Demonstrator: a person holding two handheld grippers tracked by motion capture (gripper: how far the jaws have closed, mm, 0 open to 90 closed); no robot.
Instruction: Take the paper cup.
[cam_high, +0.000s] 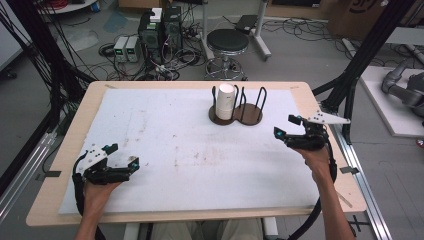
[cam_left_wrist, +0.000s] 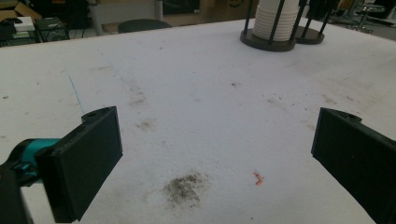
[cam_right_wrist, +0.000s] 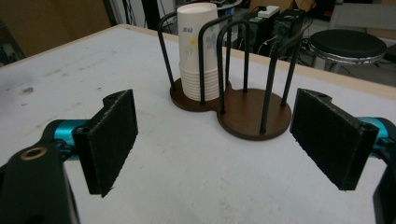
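- The white table pad (cam_high: 165, 150) spreads across the centre of the high view, stained in places.
- A dark two-bay cup holder (cam_high: 236, 114) stands at upper centre; its right bay is empty.
- The stack of paper cups (cam_high: 225, 101) sits upside down in the left bay. I'd judge it light, thin-walled, easily crushed; best taken gently around the topmost cup's sides.
- Right gripper (cam_high: 289, 127), at right, points toward the holder, jaws spread wide, holding nothing.
- Left gripper (cam_high: 122, 155), lower left, hovers low, likewise released.

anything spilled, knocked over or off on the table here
Nothing is knocked over: the stack of white paper cups stands upright in the dark brown two-ring wire holder. The white foam table cover is grubby, with a dark smudge and a small orange scrap.
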